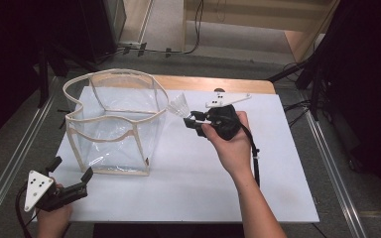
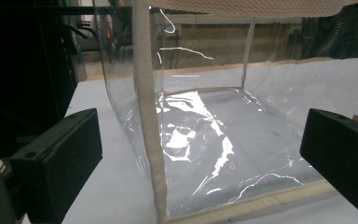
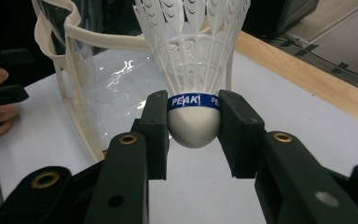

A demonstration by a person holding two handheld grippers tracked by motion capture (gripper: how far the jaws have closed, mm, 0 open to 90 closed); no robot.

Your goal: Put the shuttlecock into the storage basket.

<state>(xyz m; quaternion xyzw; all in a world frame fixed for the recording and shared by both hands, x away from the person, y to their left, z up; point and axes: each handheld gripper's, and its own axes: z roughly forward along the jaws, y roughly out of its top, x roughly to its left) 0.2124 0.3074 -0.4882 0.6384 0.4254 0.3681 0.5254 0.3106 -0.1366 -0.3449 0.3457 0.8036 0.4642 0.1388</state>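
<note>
One word can be read: "PEAK", in white capitals on the blue band (image 3: 193, 101) that runs round the shuttlecock (image 3: 193, 70) where the white cork meets the feather skirt, seen in the right gripper view. After the K the band shows the start of another letter, cut off by the black pad beside it, too little to read. In the high view the band is too small to read.
</note>
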